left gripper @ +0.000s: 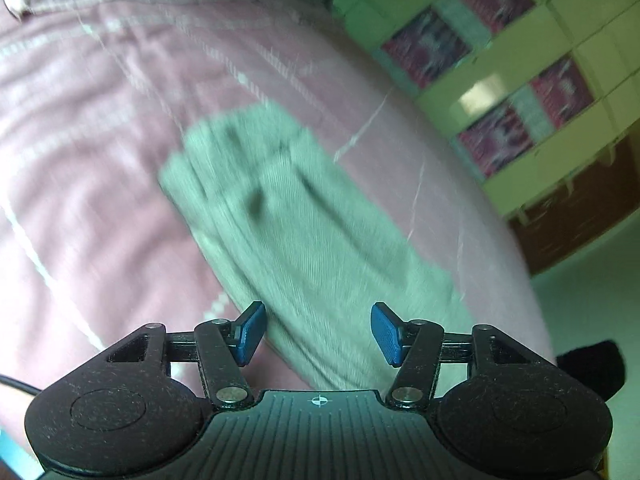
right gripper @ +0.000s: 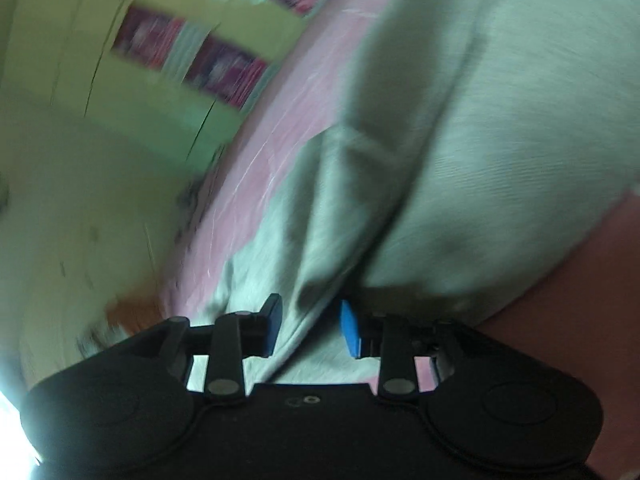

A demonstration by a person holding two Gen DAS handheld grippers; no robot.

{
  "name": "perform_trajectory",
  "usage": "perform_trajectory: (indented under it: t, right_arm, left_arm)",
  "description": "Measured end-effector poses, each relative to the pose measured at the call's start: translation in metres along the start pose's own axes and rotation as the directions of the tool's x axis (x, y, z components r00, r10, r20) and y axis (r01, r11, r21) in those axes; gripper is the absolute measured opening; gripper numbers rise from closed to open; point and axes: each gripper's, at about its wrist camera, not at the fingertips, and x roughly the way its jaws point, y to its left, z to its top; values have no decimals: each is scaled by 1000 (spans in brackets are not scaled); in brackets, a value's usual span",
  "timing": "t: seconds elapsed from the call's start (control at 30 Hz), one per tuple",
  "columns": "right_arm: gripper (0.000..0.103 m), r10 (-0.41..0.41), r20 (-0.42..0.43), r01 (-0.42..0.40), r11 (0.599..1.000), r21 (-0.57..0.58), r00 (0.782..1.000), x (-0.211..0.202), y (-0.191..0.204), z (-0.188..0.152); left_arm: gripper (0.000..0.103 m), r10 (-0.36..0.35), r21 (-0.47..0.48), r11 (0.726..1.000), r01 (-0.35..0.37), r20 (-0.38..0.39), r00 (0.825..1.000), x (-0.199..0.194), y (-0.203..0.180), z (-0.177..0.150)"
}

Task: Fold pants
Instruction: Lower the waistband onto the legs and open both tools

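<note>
The left gripper has its jaws standing wide apart with nothing between the blue pads; they hang just over the near end of the pants. The right gripper has its jaws partly open, and a raised fold of the grey-green cloth runs up between the pads, though neither pad appears to press on it; the picture is blurred.

The pants lie folded into a long, narrow strip on a bed with a pink cover, stretching away from the left gripper toward the middle of the bed. White stitched lines cross the cover.

To the right in the left wrist view, the bed's rounded edge drops off to a pale floor. Beyond it stands a yellow-green cabinet with dark red patterned panels. Pink cover lies bare all around the strip.
</note>
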Motion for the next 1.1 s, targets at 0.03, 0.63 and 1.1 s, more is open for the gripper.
perform_trajectory:
  t: [0.03, 0.63, 1.1]
  right_arm:
    - [29, 23, 4, -23, 998, 51, 1000, 1, -8, 4]
    - [15, -88, 9, 88, 993, -77, 996, -2, -8, -10]
    - [28, -177, 252, 182, 983, 6, 951, -18, -54, 112]
  left_arm:
    - [57, 9, 10, 1000, -9, -13, 1000, 8, -4, -4]
    - [57, 98, 94, 991, -94, -40, 994, 23, -18, -6]
    - [57, 117, 126, 986, -112, -37, 992, 30, -25, -4]
